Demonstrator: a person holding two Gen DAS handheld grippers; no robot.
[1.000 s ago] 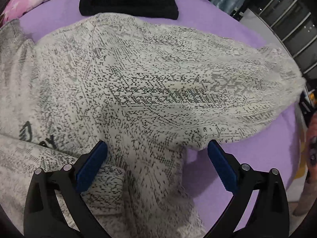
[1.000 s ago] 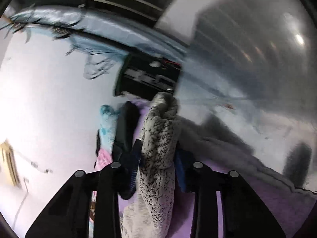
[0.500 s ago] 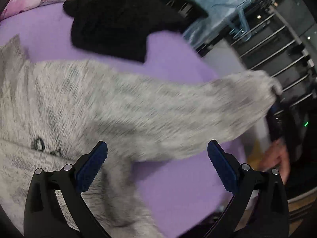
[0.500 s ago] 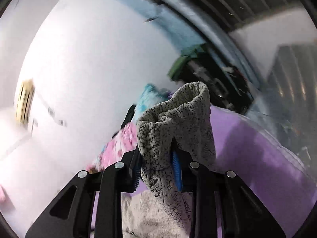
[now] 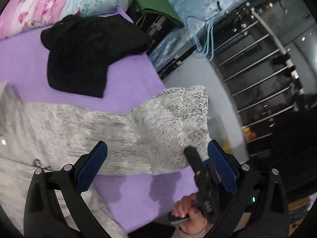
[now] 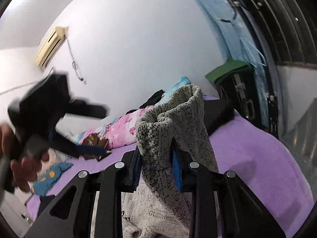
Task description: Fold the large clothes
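Note:
A large grey-white knit sweater [image 5: 83,130] lies on the purple bed [image 5: 128,75]. One sleeve [image 5: 178,119] is lifted and stretched out to the right. My right gripper [image 6: 156,164] is shut on the sleeve's cuff [image 6: 174,119], which bunches up above the blue pads. The left wrist view shows the right gripper [image 5: 195,158] with a hand [image 5: 188,212] below it, at the sleeve's end. My left gripper [image 5: 156,164] hovers open above the sleeve with nothing between its fingers. It appears blurred in the right wrist view [image 6: 49,109], held by a hand [image 6: 21,158].
A black garment [image 5: 89,49] lies on the bed beyond the sweater, in front of a pink and blue quilt [image 5: 55,6]. A green cloth [image 5: 156,4] tops a black stand by the bed's far corner. A blue-covered bunk and a metal rack [image 5: 257,75] stand to the right.
My left gripper has risen well above the sweater, still open. My right gripper has lifted and rolled with the cuff in it, drawing the sleeve up and out.

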